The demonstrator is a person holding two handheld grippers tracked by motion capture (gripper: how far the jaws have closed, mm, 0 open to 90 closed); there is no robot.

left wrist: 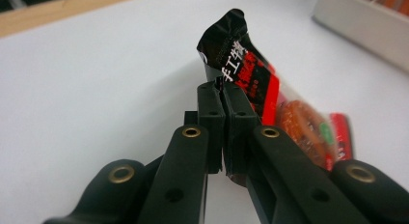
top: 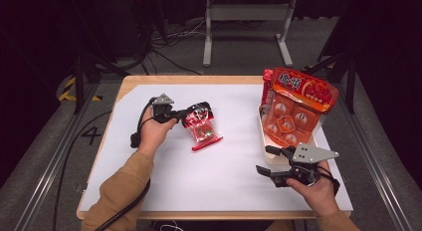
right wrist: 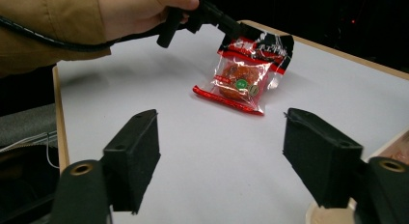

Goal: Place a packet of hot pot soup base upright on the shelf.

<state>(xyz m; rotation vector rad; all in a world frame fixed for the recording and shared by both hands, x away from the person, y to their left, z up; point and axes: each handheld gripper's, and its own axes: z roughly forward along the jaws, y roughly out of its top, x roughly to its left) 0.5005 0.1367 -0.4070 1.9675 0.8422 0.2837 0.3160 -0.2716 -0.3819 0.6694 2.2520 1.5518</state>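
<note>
A clear snack packet [top: 202, 127] with red edges and a black top lies in the middle of the white table sheet, an orange cake visible inside it. My left gripper [top: 185, 113] is shut on the packet's black top edge, which is lifted a little. In the left gripper view the jaws [left wrist: 222, 91] pinch that black edge, and the packet [left wrist: 294, 120] trails off to the right. My right gripper [top: 262, 159] stands open at the front right, with nothing between its fingers. Its own view has the packet [right wrist: 242, 79] lying ahead of the open jaws [right wrist: 222, 137], with the left gripper [right wrist: 219, 21] on it.
A white tray [top: 262, 136] with several red-orange packets stands at the right, just behind my right gripper. A large red bag [top: 304, 89] leans on its far end. The tray's wall [left wrist: 359, 28] appears in the left gripper view. A metal stand [top: 246, 29] stands beyond the table.
</note>
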